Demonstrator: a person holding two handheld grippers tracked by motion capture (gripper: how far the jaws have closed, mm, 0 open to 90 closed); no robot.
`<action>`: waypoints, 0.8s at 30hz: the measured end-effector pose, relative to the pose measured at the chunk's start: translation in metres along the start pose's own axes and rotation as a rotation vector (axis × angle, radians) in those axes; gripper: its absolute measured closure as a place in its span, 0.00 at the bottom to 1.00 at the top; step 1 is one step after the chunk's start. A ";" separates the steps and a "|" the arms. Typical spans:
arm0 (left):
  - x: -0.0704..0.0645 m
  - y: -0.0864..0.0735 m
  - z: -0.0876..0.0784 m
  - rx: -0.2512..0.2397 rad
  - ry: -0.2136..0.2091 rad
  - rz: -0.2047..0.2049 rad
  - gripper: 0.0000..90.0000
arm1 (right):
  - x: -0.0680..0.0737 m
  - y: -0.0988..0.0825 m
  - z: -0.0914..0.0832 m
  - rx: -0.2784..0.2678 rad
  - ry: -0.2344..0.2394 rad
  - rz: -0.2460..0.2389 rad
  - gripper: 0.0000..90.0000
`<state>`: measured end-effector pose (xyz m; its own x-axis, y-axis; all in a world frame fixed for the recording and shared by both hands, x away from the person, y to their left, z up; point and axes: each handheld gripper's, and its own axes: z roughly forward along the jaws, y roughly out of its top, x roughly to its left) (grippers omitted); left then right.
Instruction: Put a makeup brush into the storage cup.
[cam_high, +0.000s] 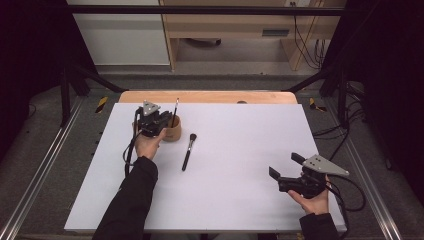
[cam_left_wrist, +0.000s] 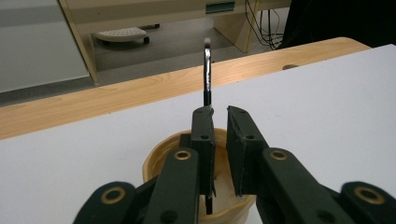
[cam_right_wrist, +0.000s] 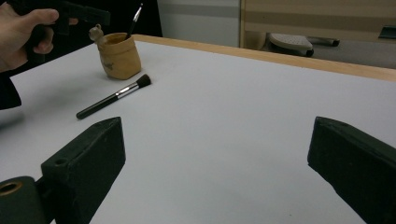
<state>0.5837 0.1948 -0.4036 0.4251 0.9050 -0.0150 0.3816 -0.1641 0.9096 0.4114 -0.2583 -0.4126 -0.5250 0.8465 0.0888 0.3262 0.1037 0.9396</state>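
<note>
A tan cup (cam_high: 172, 131) (cam_left_wrist: 154, 158) (cam_right_wrist: 119, 56) stands at the back left of the white board. A thin brush (cam_high: 176, 107) (cam_left_wrist: 207, 74) (cam_right_wrist: 135, 18) stands upright in it, handle end up. My left gripper (cam_high: 167, 120) (cam_left_wrist: 220, 109) hovers over the cup's mouth with its jaws a narrow gap apart. The thin brush lies against the inner face of one jaw and the other jaw stands clear of it. A black makeup brush (cam_high: 188, 150) (cam_right_wrist: 114, 97) lies flat just right of the cup. My right gripper (cam_high: 285, 165) (cam_right_wrist: 217, 135) rests wide open at the front right, nothing between its jaws.
The white board (cam_high: 240, 200) covers a wooden table whose bare edge (cam_high: 210, 96) runs along the back. Past that edge the floor drops away to wooden furniture (cam_high: 235, 25) and cables. Metal rails (cam_high: 45, 165) flank both sides.
</note>
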 end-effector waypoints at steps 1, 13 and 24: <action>0.000 0.000 -0.002 -0.001 -0.006 0.001 0.87 | 0.000 0.000 0.000 0.000 0.000 0.000 0.05; 0.000 0.007 -0.047 -0.066 -0.070 0.012 0.52 | 0.000 0.003 -0.002 -0.010 0.000 -0.001 0.05; 0.001 -0.006 -0.093 -0.084 -0.129 0.034 0.30 | 0.000 0.003 -0.003 -0.012 0.001 0.000 0.05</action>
<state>0.5049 0.2330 -0.3707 0.5403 0.8409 -0.0317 0.2978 -0.1558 0.9418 0.4104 -0.2597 -0.4093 -0.5257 0.8460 0.0888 0.3164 0.0975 0.9436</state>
